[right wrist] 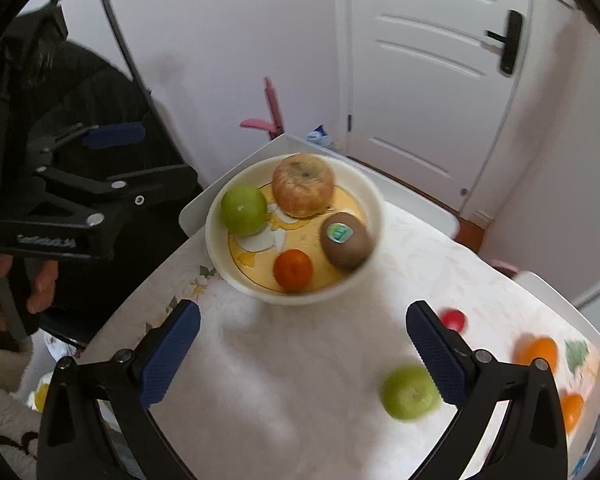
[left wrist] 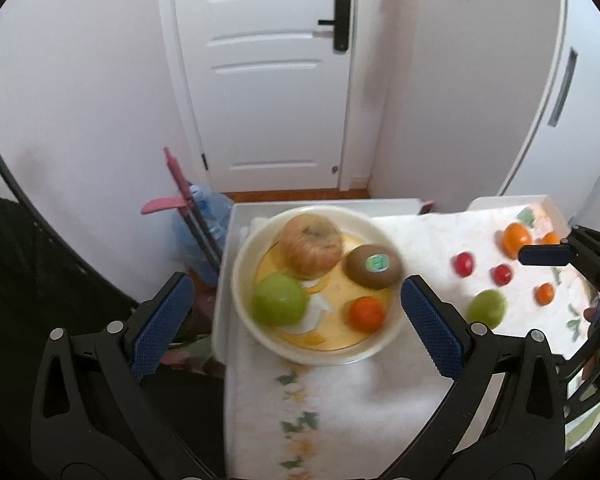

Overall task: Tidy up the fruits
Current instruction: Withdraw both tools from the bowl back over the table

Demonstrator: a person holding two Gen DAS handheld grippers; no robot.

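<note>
While both the left hand-held gripper (left wrist: 296,316) and right hand-held gripper (right wrist: 303,350) hang open and empty, loose green apple (right wrist: 410,398) near the worktop (right wrist: 300,380) edge risks rolling off if nudged, bowl (right wrist: 236,280) sitting far-left.

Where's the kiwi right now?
In the bowl, on its right side in both views: the kiwi lies beside the apple and the small orange.

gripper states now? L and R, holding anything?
Left gripper: open, holding nothing, above the bowl.
Right gripper: open, holding nothing, over the table.
</note>
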